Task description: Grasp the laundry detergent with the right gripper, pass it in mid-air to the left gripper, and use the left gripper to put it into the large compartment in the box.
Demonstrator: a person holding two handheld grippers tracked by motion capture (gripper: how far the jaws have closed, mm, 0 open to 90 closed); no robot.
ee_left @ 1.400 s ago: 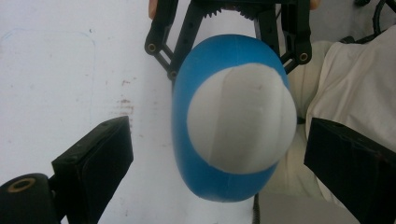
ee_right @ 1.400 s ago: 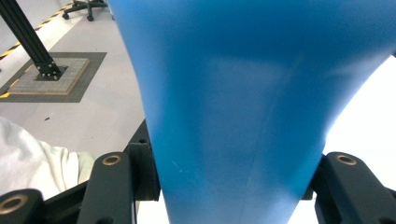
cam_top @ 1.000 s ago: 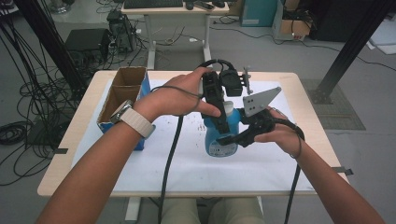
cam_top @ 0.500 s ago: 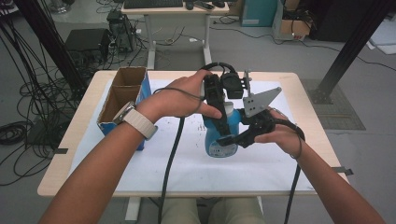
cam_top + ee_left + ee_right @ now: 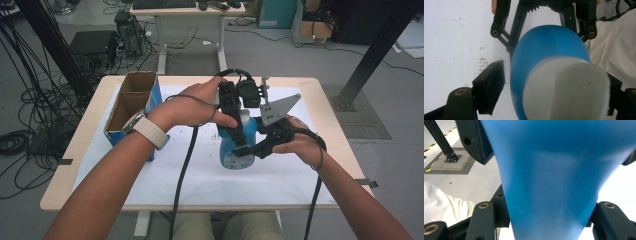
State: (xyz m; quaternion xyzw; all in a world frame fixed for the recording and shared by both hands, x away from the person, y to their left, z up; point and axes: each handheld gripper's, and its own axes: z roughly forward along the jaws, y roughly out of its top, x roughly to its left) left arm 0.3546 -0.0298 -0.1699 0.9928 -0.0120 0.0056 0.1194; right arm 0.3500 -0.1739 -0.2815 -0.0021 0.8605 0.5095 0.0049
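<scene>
A blue bottle (image 5: 234,150) with a white cap (image 5: 244,116) stands upright on the white sheet near the table's middle. My right gripper (image 5: 241,144) comes in from the right and is shut on the bottle's body (image 5: 554,170), a pad pressed on each side. My left gripper (image 5: 241,122) points down over the top. Its jaws have just been closing with the cap (image 5: 566,90) between them. The left pad (image 5: 490,88) still stands apart from the cap, and the far pad is mostly hidden behind it. The blue shoulder (image 5: 549,42) shows below the cap.
An open cardboard box (image 5: 131,102) with a blue side stands at the table's left. The white sheet (image 5: 280,175) covers most of the wooden tabletop (image 5: 325,100). Cables trail from both grippers toward the front edge. A second desk (image 5: 187,10) and floor cables lie beyond.
The left gripper's jaws have drawn in around the cap. Both hands and the bottle have stayed where they were.
</scene>
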